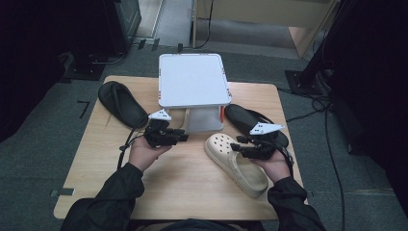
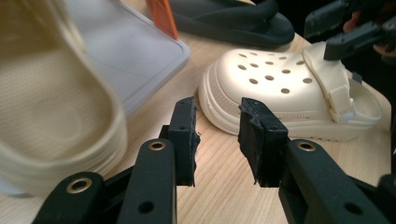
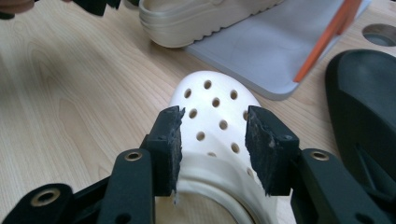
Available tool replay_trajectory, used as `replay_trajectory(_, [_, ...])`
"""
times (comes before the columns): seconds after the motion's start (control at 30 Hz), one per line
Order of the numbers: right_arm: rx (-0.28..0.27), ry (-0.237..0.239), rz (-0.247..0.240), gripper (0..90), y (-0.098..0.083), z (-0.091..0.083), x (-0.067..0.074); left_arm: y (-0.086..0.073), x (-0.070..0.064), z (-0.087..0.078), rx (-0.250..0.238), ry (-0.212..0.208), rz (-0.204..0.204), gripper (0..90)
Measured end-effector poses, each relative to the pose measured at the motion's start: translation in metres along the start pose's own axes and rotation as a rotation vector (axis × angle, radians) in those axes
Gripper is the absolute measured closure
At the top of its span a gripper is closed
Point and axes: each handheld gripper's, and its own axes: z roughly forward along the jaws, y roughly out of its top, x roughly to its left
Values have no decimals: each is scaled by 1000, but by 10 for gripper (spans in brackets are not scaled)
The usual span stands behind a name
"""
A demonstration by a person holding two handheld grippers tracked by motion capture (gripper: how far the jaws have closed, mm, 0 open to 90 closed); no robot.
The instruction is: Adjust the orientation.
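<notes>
The cream clog [image 1: 235, 163] lies on the desk [image 1: 183, 187] at about 4 o'clock from its middle, toe toward the white rack [image 1: 192, 79] at 12 o'clock. The right tongs [image 1: 239, 146] stand released astride its heel strap [image 3: 210, 170], with the pads on either side of the upper and not pressing on it. The left tongs [image 1: 182, 136] are also released and empty, and they hover near the rack's open front. A second clog [image 2: 51, 116] already sits on the rack's bottom shelf.

The job looks like pairing the shoes on that shelf. To do it well:

- Clamp across the strap or the firm rim of the heel. The holed toe is soft and would buckle.
- Grip squarely so the clog hangs level and does not swing.
- Lift it clear of the desk, then carry it toward 11 o'clock, low enough to pass under the upper shelf.
- Slide it in toe first, just beside its mate, without nudging that one deeper.
- Keep the left tongs out of the path, ready to steady the rack.
- Steer clear of the black sandal [image 1: 250, 120] at 2 o'clock.
</notes>
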Motion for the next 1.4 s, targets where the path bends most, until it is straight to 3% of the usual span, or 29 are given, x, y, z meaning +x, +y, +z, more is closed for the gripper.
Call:
replay_trajectory(0.37, [-34, -12, 36, 531, -11, -17, -7, 0, -5, 20, -18, -39, 23, 666])
replay_trajectory(0.67, [20, -50, 23, 525, -23, -21, -6, 0, -10, 31, -36, -38, 47, 660])
replay_trajectory(0.83, [9, -31, 60, 514, -29, -20, -9, 0, -15, 41, -16, -53, 64, 659])
replay_trajectory(0.93, [31, -38, 48, 512, -32, -21, -9, 0, -17, 45, -14, -67, 63, 658])
replay_trajectory(1.1, [74, -49, 23, 498, -38, -15, -10, 1, -18, 44, -15, -68, 66, 658])
replay_trajectory(1.23, [95, -32, 35, 511, -40, -6, -15, 0, -17, 44, -12, -68, 66, 658])
replay_trajectory(1.4, [127, -52, 39, 583, -39, 6, -16, -1, -19, 47, -3, -67, 68, 665])
